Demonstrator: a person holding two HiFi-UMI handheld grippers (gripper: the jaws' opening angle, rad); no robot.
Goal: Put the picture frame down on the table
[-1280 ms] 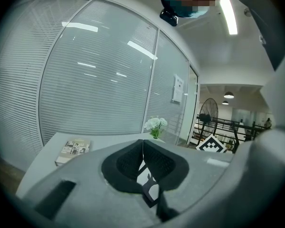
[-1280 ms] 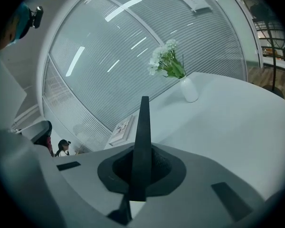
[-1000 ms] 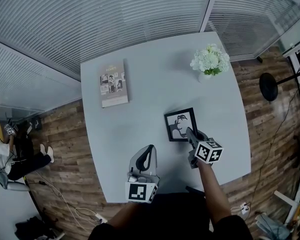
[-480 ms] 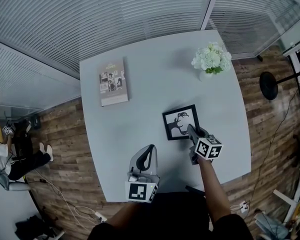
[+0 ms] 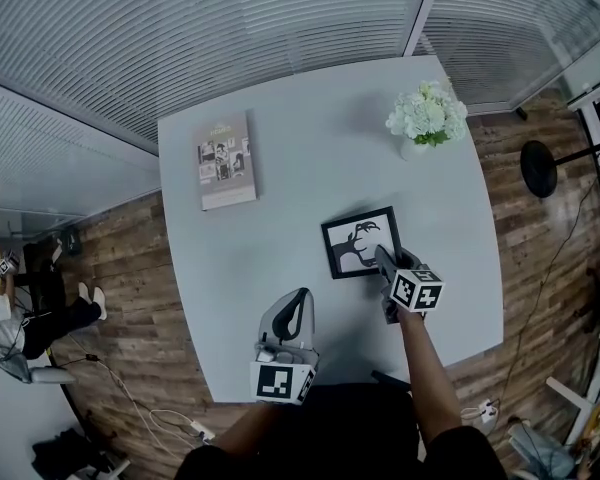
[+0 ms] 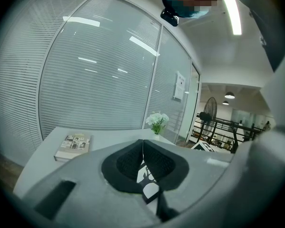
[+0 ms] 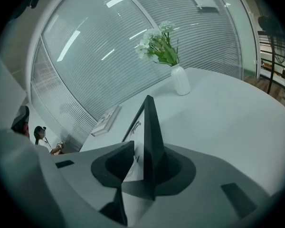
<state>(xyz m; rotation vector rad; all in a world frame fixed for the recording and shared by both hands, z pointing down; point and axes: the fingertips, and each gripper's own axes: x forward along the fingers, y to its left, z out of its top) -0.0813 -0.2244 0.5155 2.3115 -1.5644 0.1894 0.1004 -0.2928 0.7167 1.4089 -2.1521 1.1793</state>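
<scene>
**Item, far ahead and left of my left claw:** rectangular paper book [image 5: 226,163], grey cover with small photographs, lying flat on the pale grey, smooth, round-cornered tabletop [image 5: 280,108].

**Item:** my left claw [image 5: 300,296], grey moulded shell. Its dark dimpled pads are pressed together on nothing, and it hovers over the tabletop's near edge.

**Item, at the tip of my right claw:** square black picture frame [image 5: 361,243], a thin rigid moulding with crisp edges around a white print with a black silhouette. Its face shows upward, and its near right corner stands between my right jaws. I cannot tell whether the back rests fully on the tabletop.

**Item:** my right claw [image 5: 381,256], angled downward. Its jaws have just been opening. They now stand spread with the frame's edge between them, the pads loose of it as far as I can judge.

**Step in hand, by my judgement:** the release. To do it well, I should spread wide enough to clear both faces, then back out straight along the claw's own line. There should be no sideways drag, because a light frame on a smooth top will likely slide or tip.

**Item, well ahead and right of my right claw:** white flowers [image 5: 426,116] with green leaves, upright in a small glossy white vase [image 7: 181,80].
</scene>
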